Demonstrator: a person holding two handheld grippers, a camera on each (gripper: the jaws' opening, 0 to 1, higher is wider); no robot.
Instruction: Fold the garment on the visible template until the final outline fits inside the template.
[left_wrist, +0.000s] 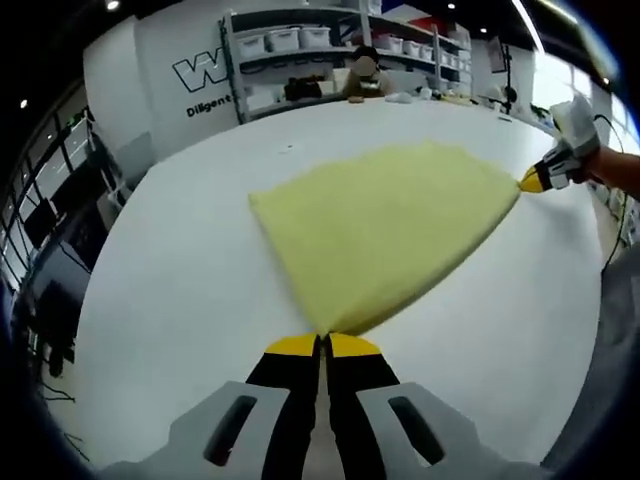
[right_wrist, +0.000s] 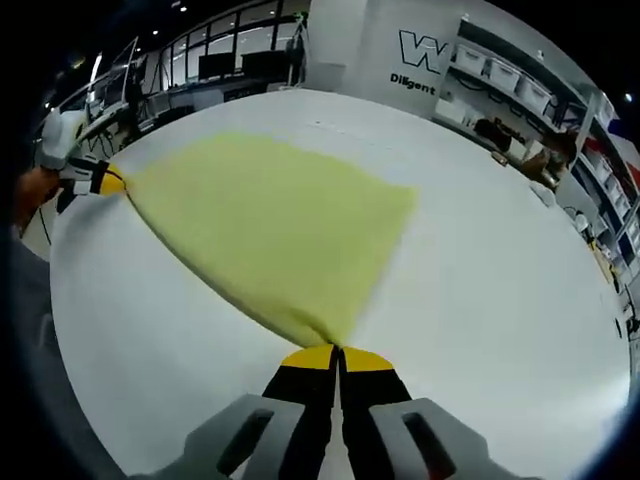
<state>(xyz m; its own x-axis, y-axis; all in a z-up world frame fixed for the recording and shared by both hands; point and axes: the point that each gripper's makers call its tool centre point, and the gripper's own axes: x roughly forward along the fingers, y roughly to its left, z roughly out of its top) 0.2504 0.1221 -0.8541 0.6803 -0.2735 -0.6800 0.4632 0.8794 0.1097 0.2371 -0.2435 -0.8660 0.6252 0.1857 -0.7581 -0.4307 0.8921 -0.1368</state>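
Two corners pinched, L gripper (left_wrist: 322, 345) & R gripper (right_wrist: 336, 352) jaws closed on soft, light, limp cloth (left_wrist: 385, 235) on desk (left_wrist: 180, 290); likely sags w/o corner holds.

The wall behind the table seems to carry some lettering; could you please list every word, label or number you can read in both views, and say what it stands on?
"W": large outlined letter on the white wall, cut off by a shelf rack in the left gripper view; the right gripper view shows a second letter, unclear.
"Diligent": small dark word beneath it, cut short in both views.
Labels on the storage bins: too small to read.
Yellow garment, white table, grippers: no text.
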